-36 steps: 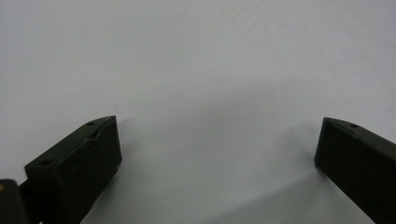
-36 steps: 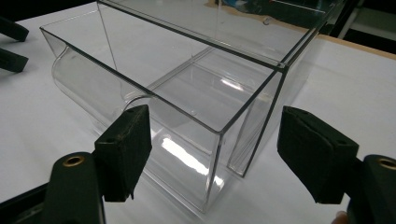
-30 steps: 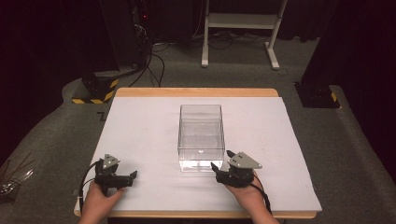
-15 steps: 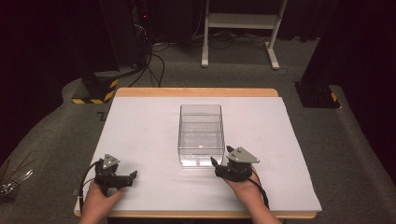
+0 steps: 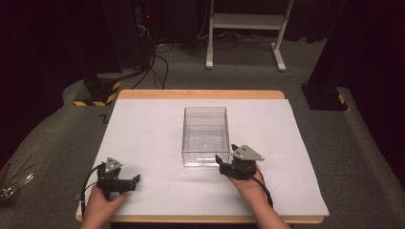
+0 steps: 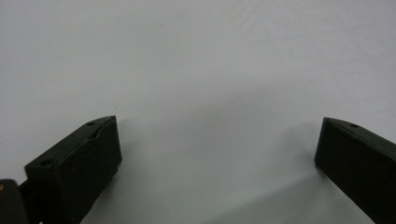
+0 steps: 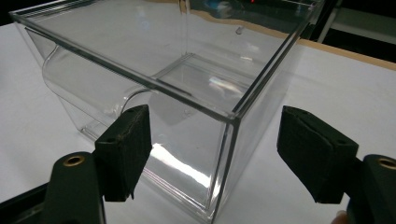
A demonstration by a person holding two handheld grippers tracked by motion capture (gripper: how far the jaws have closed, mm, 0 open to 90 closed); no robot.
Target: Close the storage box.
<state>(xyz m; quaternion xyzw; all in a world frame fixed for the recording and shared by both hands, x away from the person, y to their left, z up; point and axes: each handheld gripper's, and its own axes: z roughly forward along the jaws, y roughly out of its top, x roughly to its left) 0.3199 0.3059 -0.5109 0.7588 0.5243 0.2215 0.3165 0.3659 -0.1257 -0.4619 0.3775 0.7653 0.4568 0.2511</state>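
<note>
A clear plastic box (image 5: 205,136) stands open-topped in the middle of the white table (image 5: 143,138). My right gripper (image 5: 222,162) sits at the box's near right corner, jaws open; in the right gripper view that corner (image 7: 229,140) stands between the two black pads (image 7: 126,149), which are apart from its walls. My left gripper (image 5: 135,180) rests low near the table's front left, open, with bare white surface between its jaws (image 6: 217,158).
The table's wooden edge (image 5: 200,94) runs along the back. Beyond it on the grey floor are a white metal stand (image 5: 243,28), cables and a yellow-black striped block (image 5: 95,93). Dark equipment stands at the left and right.
My right gripper has moved forward and left, up to the box's near right corner. The left gripper has barely shifted.
</note>
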